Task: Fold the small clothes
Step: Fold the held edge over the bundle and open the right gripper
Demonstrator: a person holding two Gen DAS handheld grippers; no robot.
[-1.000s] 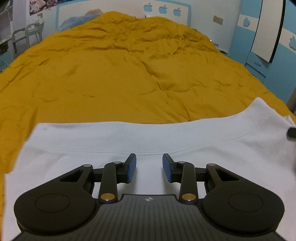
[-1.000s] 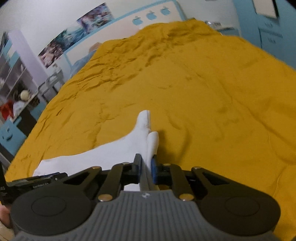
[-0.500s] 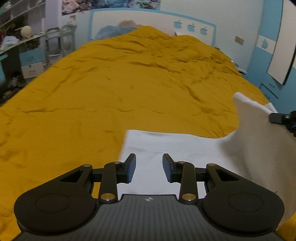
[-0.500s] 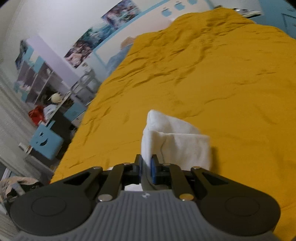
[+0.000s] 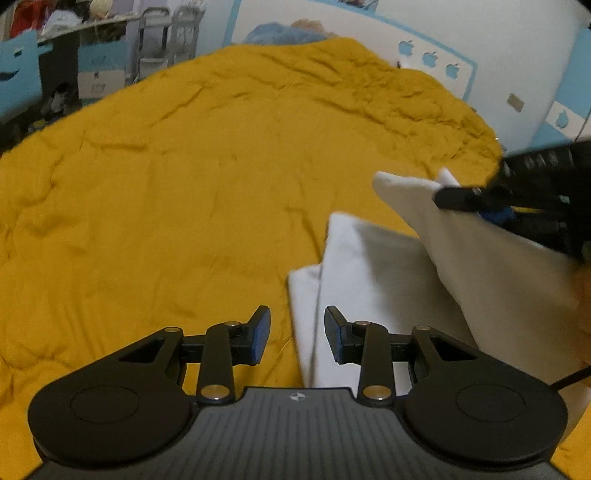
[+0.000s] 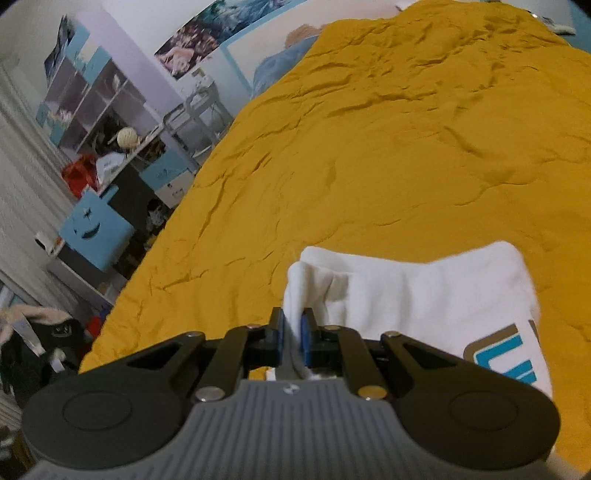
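Note:
A small white garment (image 5: 399,280) lies on the mustard-yellow bed cover (image 5: 184,184), partly folded over itself. My left gripper (image 5: 297,332) is open and empty, low over the garment's left edge. My right gripper (image 6: 291,332) is shut on a bunched edge of the white garment (image 6: 406,295) and holds that part lifted; a blue and brown print shows at its lower right. In the left wrist view the right gripper (image 5: 461,195) comes in from the right, carrying a raised flap of cloth.
The yellow cover (image 6: 406,147) spreads wide ahead of both grippers. A blue pillow (image 5: 284,35) lies at the headboard. Shelves, a blue desk (image 6: 96,229) and clutter stand off the bed's left side.
My right gripper has carried the held edge leftward over the garment, folding it. The left gripper has shifted left off the cloth's middle to its left edge and stays open.

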